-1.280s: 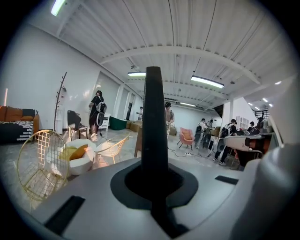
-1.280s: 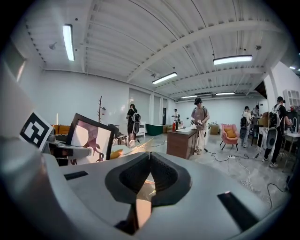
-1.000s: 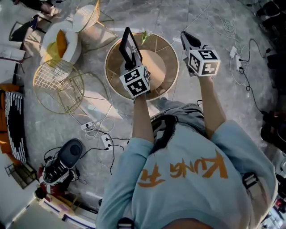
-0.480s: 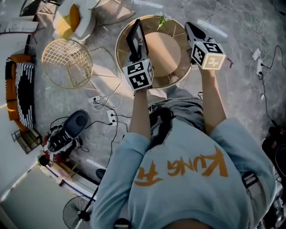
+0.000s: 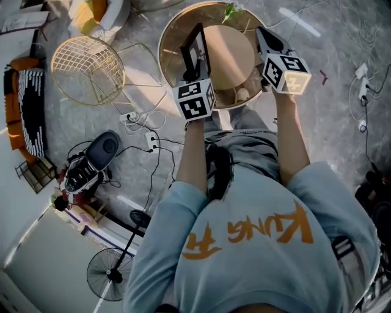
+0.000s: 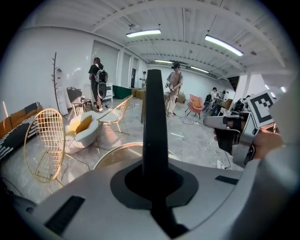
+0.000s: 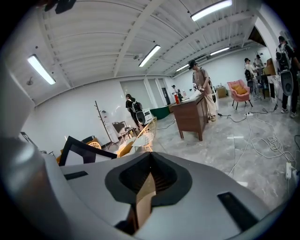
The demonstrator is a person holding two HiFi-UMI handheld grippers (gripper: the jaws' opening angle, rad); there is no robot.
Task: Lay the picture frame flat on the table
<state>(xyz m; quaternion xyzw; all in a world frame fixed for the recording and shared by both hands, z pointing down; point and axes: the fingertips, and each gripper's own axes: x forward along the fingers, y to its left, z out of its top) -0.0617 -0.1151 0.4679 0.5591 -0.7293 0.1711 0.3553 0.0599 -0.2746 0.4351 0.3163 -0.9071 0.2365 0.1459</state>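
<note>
The picture frame [image 5: 197,50], black with a pale inset, stands on edge over the left half of the round gold-rimmed table [image 5: 162,58]. My left gripper [image 5: 190,74] is shut on its lower edge. In the left gripper view the frame [image 6: 154,117] rises edge-on from between the jaws, with the table rim [image 6: 115,152] below. My right gripper [image 5: 261,32] hovers over the table's right side, jaws together and holding nothing. The left gripper view shows the right gripper [image 6: 214,123] at the right. In the right gripper view the frame [image 7: 80,150] shows at the left, beyond my right gripper [image 7: 147,183].
A small green plant [image 5: 231,9] sits at the table's far rim. A gold wire chair [image 5: 88,67] and a white chair with a yellow cushion [image 5: 91,12] stand to the left. Cables and power strips [image 5: 143,140], a dark bag [image 5: 91,168] and a fan [image 5: 113,278] lie on the floor.
Both grippers have come down closer to the table. The frame stays on edge in the left gripper and now hangs lower over the table's left half.
</note>
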